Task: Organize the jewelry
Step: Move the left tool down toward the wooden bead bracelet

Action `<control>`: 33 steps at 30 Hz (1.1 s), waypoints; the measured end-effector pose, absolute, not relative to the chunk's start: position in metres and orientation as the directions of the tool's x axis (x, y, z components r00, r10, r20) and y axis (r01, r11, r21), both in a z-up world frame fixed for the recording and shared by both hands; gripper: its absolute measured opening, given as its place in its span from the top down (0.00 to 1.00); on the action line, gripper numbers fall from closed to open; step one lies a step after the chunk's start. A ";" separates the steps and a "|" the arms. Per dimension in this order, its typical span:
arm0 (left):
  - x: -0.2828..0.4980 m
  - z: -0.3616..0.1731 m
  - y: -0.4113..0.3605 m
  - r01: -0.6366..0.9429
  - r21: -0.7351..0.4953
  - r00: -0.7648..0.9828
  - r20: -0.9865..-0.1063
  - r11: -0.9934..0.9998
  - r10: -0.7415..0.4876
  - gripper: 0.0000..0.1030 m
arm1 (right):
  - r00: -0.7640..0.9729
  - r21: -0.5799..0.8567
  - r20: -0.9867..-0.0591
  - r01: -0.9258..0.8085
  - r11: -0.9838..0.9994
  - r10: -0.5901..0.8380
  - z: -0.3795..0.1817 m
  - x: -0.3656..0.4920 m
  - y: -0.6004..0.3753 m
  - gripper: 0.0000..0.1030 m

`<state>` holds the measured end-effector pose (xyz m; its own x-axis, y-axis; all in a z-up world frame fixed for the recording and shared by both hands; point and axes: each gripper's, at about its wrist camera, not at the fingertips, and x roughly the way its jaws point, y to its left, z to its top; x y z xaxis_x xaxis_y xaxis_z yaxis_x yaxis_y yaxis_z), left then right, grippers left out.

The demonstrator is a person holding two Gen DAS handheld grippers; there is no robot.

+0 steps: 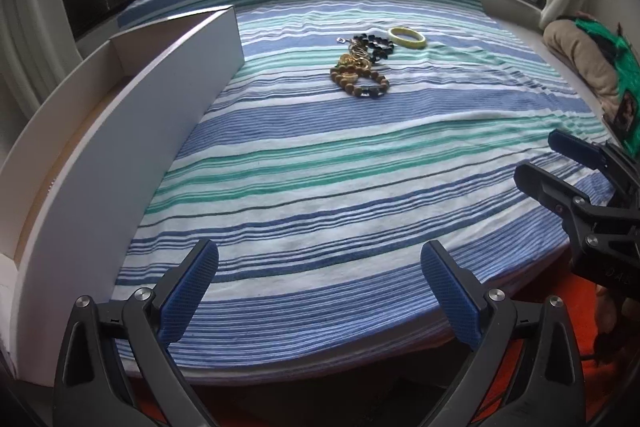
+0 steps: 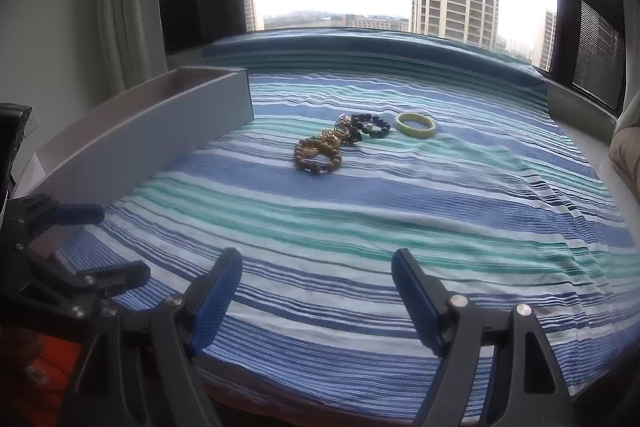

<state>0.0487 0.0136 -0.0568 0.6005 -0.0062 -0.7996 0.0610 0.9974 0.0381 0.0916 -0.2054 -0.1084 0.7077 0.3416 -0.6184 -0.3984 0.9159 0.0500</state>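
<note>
Left wrist view: left gripper (image 1: 319,297) hangs at the near edge of the bed (image 1: 360,187), jaws spread, nothing between them. Right wrist view: right gripper (image 2: 317,293) likewise spread and empty, level with the other at the same edge.

Jewelry lies in a loose cluster on the striped sheet, well out from both grippers toward the window. Items noted: brown bead bracelet (image 2: 318,159), nearest; gold tangle (image 2: 332,139) of rings or chain touching it, detail too fine to sort; black bead bracelet (image 2: 370,126) behind; green bangle (image 2: 416,125) just beside that, lying apart and flat.

White box (image 1: 132,115) stands open along the left side of the bed, near wall tall. Its inside is mostly hidden; contents cannot be told.

Judgement: no piece appears yet lifted, so the work stands at the opening step, the reach toward the cluster. Next move calls for a forward advance over the sheet and a low pinch on one piece. The bangle looks the cleanest pick, being separate. The bracelets overlap the tangle, so lifting one may drag its neighbours.

Obstructions: none between grippers and cluster; sheet wrinkles are slight. The box wall must be cleared from above when depositing. Folded cloth (image 1: 580,55) at the far right lies well clear.
</note>
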 end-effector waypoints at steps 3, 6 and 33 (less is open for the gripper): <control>0.055 -0.056 0.020 0.039 0.021 0.592 -0.806 0.999 -0.006 0.02 | 0.712 0.048 -0.616 -0.393 0.918 0.336 -0.108 0.092 -0.208 0.24; 0.061 -0.053 0.027 0.027 -0.041 0.591 -0.805 0.999 -0.049 0.02 | 0.717 0.056 -0.612 -0.382 0.923 0.334 -0.109 0.093 -0.214 0.24; 0.274 -0.117 -0.032 -0.120 0.103 0.543 -0.826 0.987 0.152 0.22 | 0.675 0.135 -0.662 -0.319 0.938 0.325 -0.136 0.091 -0.257 0.24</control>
